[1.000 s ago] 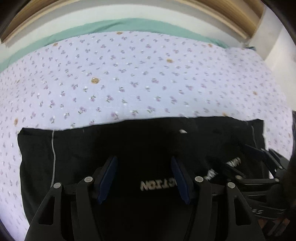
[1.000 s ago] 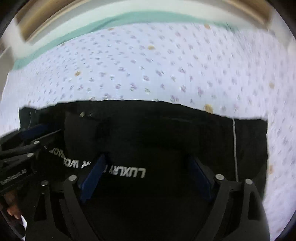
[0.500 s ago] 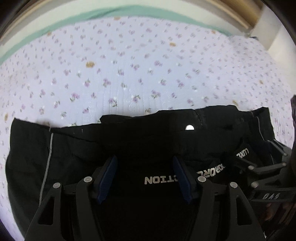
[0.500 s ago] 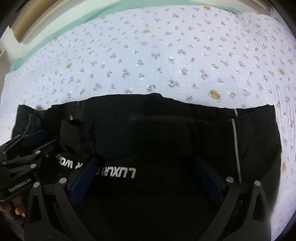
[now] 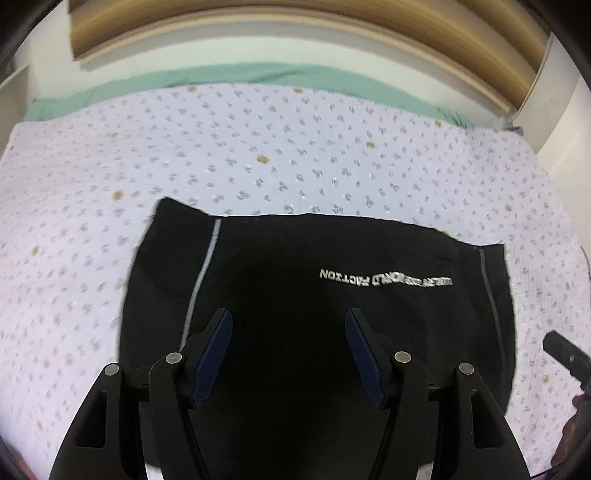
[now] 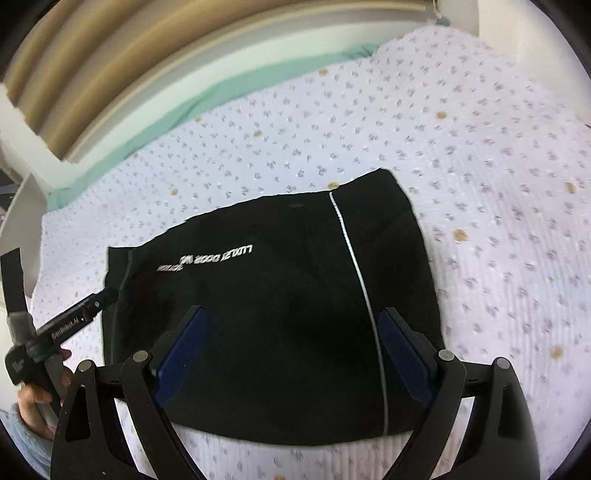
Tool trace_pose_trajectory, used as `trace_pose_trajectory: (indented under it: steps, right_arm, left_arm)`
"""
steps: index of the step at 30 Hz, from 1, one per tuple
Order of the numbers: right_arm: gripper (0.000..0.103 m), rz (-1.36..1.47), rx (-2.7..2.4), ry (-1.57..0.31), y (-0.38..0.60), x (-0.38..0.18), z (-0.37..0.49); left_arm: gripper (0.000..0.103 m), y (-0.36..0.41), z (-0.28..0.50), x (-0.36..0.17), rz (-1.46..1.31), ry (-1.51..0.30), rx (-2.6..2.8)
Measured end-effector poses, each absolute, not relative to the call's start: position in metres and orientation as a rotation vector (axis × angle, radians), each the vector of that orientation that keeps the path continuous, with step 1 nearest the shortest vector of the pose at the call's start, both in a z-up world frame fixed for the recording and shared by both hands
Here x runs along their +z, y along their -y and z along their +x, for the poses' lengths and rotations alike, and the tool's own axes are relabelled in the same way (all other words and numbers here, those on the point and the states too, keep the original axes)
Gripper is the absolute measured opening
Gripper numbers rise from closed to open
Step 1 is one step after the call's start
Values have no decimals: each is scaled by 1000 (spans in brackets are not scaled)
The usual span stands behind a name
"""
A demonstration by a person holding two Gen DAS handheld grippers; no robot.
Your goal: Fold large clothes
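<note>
A black garment [image 5: 295, 280] with white lettering and thin white side stripes lies folded into a flat rectangle on the flowered bedsheet [image 5: 258, 147]. It also shows in the right wrist view [image 6: 280, 295]. My left gripper [image 5: 288, 332] is open and empty, raised above the garment's near part. My right gripper [image 6: 291, 332] is open and empty, raised above the garment too. The left gripper's tip [image 6: 99, 299] shows at the garment's left edge in the right wrist view. The right gripper's tip [image 5: 565, 354] shows beside the garment's right edge in the left wrist view.
The lilac flowered sheet [image 6: 480, 184] covers the bed all around the garment. A green sheet edge [image 5: 258, 77] and a white wall with a wooden frame [image 5: 295, 26] run along the far side. A hand [image 6: 37, 391] holds the left gripper.
Both grippers have lifted up and back from the garment. The garment now lies flat as a smaller, neat rectangle, with the full lettering in view.
</note>
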State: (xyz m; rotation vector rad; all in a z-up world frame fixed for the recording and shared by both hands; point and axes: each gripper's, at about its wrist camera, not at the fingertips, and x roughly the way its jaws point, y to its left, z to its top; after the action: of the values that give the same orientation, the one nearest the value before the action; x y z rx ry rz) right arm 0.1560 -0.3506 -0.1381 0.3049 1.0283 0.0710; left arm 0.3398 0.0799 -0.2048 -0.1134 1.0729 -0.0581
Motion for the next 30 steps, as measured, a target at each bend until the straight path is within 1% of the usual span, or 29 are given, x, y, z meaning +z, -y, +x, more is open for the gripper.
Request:
trace_pose_trajectory:
  steps: [5,8,10,13,16,20,22,26,30]
  right_arm:
    - [95,308,109,-1007,358,-122,113]
    - [95,292,117,-1004,366,-123,87]
    - [95,287,135,-1012,375,-130,76]
    - [95,265,178,-1078,395,-152,62]
    - [95,302,231,-1100,413,-173,53]
    - [95,514,279,-1116,456,-212,50]
    - [95,620,284,-1123,476,-234,54]
    - [96,751,276,-1171,499,-273,67]
    - [96,817,271,-1250,512,-312,84]
  left_arm:
    - [65,-93,297,-168,-109,-1034,-51]
    - [65,-106,274,-159,-96,-1012,-71]
    - [65,-120,264,-163,-118,-1007,-96]
    - [65,-155,250,-184,-146,-1046,-97]
    - [65,-199,235,-213,-210,-1079,-145]
    - [65,-254,220,-248,-398,-1128,-174]
    - [67,-281,217,-269,-488,-1165,-128]
    - [68,-309,216,-303,-560,-1211,-135]
    - [68,-317,226,-341,-640,-1290,-184]
